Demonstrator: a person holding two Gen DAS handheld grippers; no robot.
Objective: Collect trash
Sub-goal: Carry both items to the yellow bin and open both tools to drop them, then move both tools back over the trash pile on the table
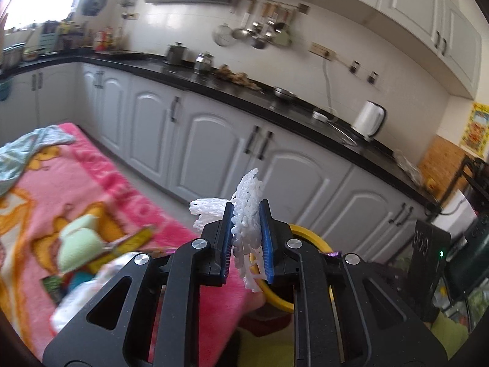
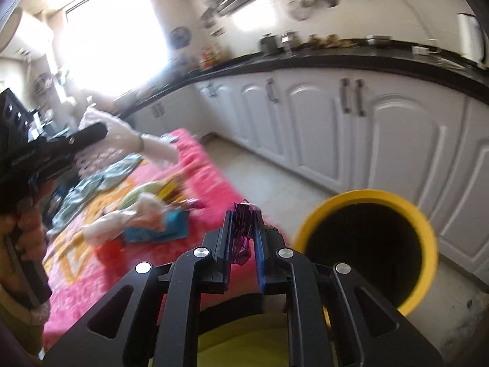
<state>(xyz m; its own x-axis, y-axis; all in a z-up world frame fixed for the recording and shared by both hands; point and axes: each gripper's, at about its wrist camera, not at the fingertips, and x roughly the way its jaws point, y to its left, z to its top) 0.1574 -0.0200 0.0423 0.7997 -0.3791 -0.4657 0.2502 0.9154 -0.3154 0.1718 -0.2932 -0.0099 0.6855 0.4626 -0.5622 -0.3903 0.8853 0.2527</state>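
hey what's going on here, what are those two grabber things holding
A person is clearing trash off a pink blanket with a handheld gripper in each hand. The left gripper is shut on a piece of white foam netting, and the right gripper is shut on a crumpled purple wrapper. A yellow-rimmed bin stands open beside the blanket. More scraps and wrappers lie on the blanket.

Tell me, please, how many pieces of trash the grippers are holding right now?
2: white foam netting pinched in the left gripper, and a purple wrapper pinched in the right gripper beside the yellow bin.
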